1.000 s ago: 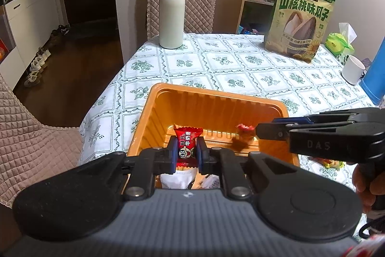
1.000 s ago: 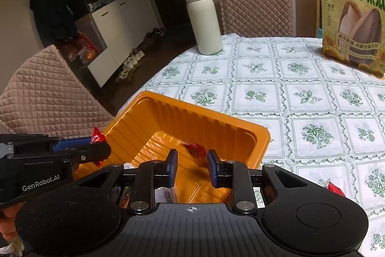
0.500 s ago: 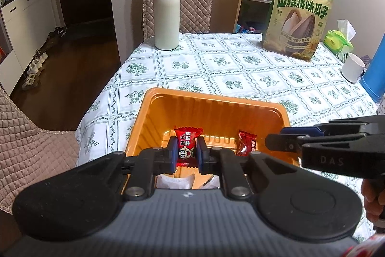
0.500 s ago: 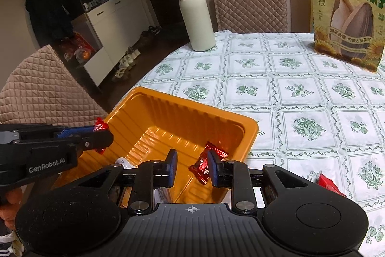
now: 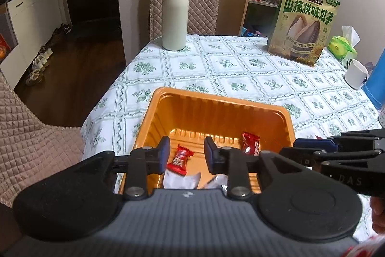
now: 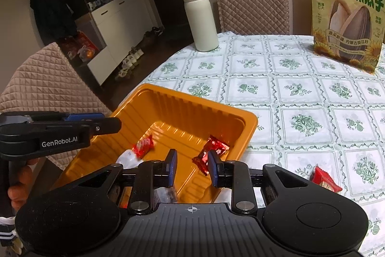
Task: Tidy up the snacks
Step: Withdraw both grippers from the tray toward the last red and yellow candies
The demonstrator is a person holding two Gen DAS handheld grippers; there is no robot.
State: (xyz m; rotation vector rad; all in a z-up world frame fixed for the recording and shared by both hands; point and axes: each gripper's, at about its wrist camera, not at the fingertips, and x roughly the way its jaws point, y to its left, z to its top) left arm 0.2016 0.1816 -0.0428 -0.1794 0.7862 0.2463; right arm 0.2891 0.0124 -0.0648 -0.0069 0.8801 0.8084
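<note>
the step in hand is dropping wrapped candies into the orange tray [image 5: 166, 112], low in the middle of both views. the left gripper [image 5: 186, 152] is opening its jaws, and a red candy [image 5: 180, 160] sits loose between them over the tray floor, no pad touching it. the right gripper [image 6: 192, 166] hangs over the tray with a narrow gap and nothing clamped; a second candy [image 6: 210, 151] lies in the tray behind its tips. next likely comes the candy on the tablecloth [image 6: 324, 181], lower right of the right view, calling for wider jaws.
</note>
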